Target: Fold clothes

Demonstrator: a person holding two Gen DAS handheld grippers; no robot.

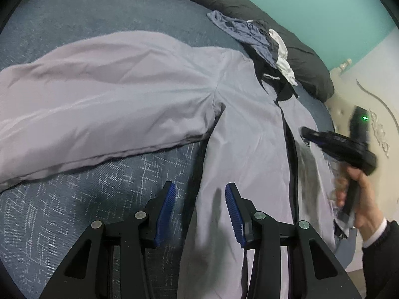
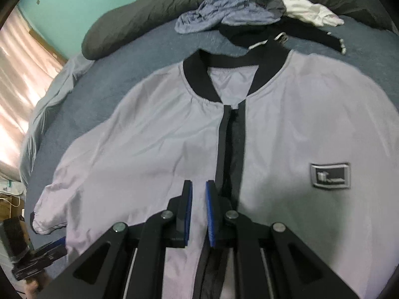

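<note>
A pale lavender jacket (image 1: 244, 129) (image 2: 154, 137) with a black collar (image 2: 197, 74) and a black zip strip lies face up on the blue bed (image 1: 99, 199). One sleeve (image 1: 99, 94) stretches out to the left. My left gripper (image 1: 199, 194) stands open just above the jacket's side edge, with nothing between its blue pads. My right gripper (image 2: 198, 186) hangs over the lower chest beside the zip, its pads almost together and nothing pinched. A hand holds the right gripper (image 1: 305, 133) above the jacket's far half. The left gripper (image 2: 58, 245) shows at the lower left.
A heap of crumpled blue, dark and white clothes (image 2: 237, 10) (image 1: 251, 35) lies just past the collar. A long dark bolster (image 2: 139, 17) runs along the teal wall. A cream headboard (image 1: 361, 94) is on the right, a curtain (image 2: 20, 74) on the left.
</note>
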